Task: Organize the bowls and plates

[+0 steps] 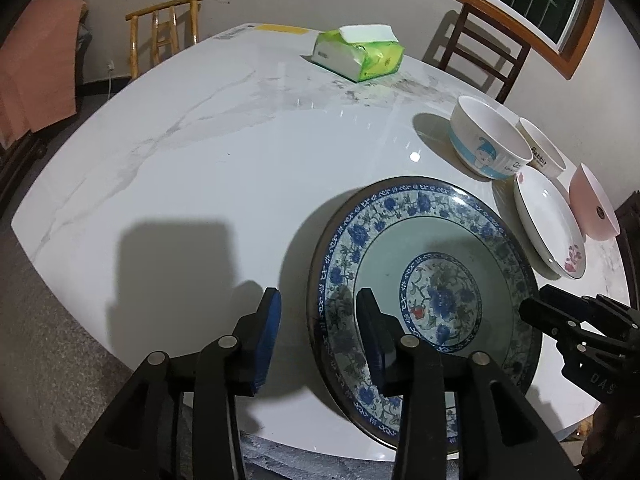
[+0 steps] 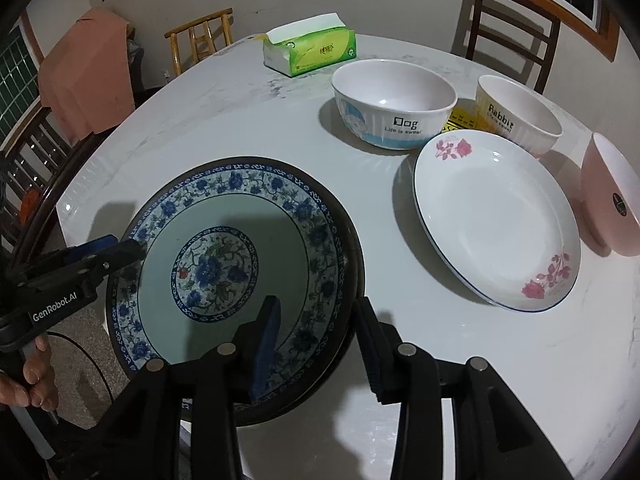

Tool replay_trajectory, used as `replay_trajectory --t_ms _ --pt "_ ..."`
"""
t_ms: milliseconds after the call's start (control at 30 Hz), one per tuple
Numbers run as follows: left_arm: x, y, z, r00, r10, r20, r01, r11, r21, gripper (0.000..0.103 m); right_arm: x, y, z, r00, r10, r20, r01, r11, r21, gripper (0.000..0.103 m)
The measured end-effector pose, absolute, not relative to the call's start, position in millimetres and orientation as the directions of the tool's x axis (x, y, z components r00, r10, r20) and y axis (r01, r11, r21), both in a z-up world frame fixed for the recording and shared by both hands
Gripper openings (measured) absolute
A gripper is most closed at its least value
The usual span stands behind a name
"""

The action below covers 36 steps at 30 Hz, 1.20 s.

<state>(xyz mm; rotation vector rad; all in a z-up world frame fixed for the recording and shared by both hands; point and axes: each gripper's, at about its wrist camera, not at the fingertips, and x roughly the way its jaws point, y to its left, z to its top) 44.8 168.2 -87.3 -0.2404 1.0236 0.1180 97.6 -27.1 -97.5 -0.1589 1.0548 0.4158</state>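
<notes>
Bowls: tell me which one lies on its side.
The pink bowl, at the far right beside the white floral plate. The Dog bowl and Rabbit bowl stand upright.

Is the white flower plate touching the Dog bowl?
Cannot tell. In the right wrist view the white flower plate rim overlaps the Dog bowl base with no visible gap; the left wrist view shows them close but not plainly in contact.

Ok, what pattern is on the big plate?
Blue flowers on white round the plate, pale green well; clearest in the right wrist view.
</notes>
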Motion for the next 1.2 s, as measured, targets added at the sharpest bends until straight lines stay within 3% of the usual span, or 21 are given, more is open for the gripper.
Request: replay_trajectory --t_ms 600,800,1200 --pt "28.5 141.7 -59.4 0.576 0.066 -0.815 -0.231 0.969 -0.086 0.044 82.8 -54.7 -78.5 0.506 0.242 -0.828 -0.371 0.927 0.044 0.039" --pt "31.5 113.1 -55.9 0.588 0.046 -0.807 -0.196 0.977 -0.087 0.054 75.4 -81.2 -67.5 0.574 0.192 -0.796 -0.330 0.944 -0.011 0.039" --pt "44.8 56.0 -49.2 0.588 0.013 -0.809 -0.113 0.991 -0.066 0.064 73.1 -137.8 -58.9 0.637 0.132 -0.760 -0.239 0.970 -0.032 0.039"
